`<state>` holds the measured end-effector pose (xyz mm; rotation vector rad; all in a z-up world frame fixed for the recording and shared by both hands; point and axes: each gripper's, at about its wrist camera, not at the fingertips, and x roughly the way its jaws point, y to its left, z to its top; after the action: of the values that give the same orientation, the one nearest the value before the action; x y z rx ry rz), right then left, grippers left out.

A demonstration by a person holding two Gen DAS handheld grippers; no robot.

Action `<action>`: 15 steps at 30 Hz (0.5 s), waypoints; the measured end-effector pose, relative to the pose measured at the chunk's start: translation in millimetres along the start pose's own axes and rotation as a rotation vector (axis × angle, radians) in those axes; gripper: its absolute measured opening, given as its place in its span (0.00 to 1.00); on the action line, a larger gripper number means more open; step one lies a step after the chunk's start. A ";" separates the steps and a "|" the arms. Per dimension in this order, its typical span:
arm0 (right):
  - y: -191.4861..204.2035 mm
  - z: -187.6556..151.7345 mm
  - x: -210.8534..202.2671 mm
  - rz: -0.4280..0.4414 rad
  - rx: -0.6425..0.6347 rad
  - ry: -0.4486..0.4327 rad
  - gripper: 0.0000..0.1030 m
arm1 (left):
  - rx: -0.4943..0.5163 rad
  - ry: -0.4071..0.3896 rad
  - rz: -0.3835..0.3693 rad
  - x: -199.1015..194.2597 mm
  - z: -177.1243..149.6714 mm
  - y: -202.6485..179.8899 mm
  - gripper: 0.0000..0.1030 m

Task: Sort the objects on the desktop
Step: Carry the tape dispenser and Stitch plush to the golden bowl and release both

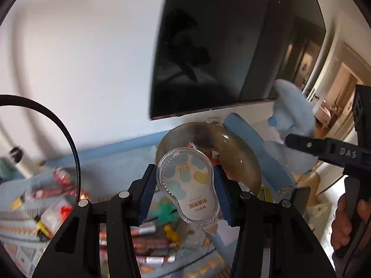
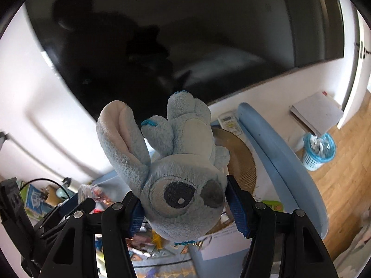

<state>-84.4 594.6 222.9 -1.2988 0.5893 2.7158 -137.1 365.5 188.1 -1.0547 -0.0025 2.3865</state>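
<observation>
Tilting downward over a cluttered worktop (image 1: 143,148), both claws are raised above it, each closed on something. The left claw (image 1: 185,192) has its blue ribbed pads pressed on either side of a clear plastic correction tape dispenser (image 1: 187,187), which stands upright between them, its wide rounded end up and its narrow tip pointing down toward the camera; inside the shell a white label carries pale blue, teal and yellow cloud shapes and orange lettering. The right claw (image 2: 185,208) grips a light blue plush toy (image 2: 178,173) by the head, squeezed between the pads, with one large embroidered dark eye and a grey nose facing the camera, a long ear with a pale inner lining sticking up to the left, and the small body and limbs held away from the lens. In the left wrist view the right claw's black finger comes in from the right edge with the plush on its tip, and a bare hand (image 1: 343,222) wraps the handle below. That view alone shows the blurred litter of red-wrapped items and yellow bits on the patterned mat, plus a brownish glass plate (image 1: 241,153) just behind the dispenser. The right wrist view alone shows a wooden floor, a white basket lined with a blue bag (image 2: 317,148) and a grey box (image 2: 317,113). A dark wall-mounted screen (image 2: 162,34) fills the upper part of both views.
</observation>
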 end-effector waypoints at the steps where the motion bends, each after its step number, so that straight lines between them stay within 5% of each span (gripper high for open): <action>1: -1.7 3.3 10.9 -0.006 0.003 0.020 0.60 | 0.009 0.009 -0.004 7.9 3.1 -2.4 0.45; 8: 0.5 15.1 70.1 -0.053 -0.017 0.104 0.61 | 0.043 0.065 -0.043 70.8 20.8 -13.0 0.45; 11: -0.7 14.1 91.6 -0.086 -0.030 0.140 0.65 | 0.019 0.119 -0.077 97.6 21.8 -12.1 0.64; 15: -10.5 10.5 93.4 -0.069 -0.003 0.155 0.70 | -0.049 0.162 -0.099 113.6 14.8 -1.2 0.64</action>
<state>-149.5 599.2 154.4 -1.5105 0.5423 2.5788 -210.0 422.4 120.5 -1.2394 -0.0549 2.2168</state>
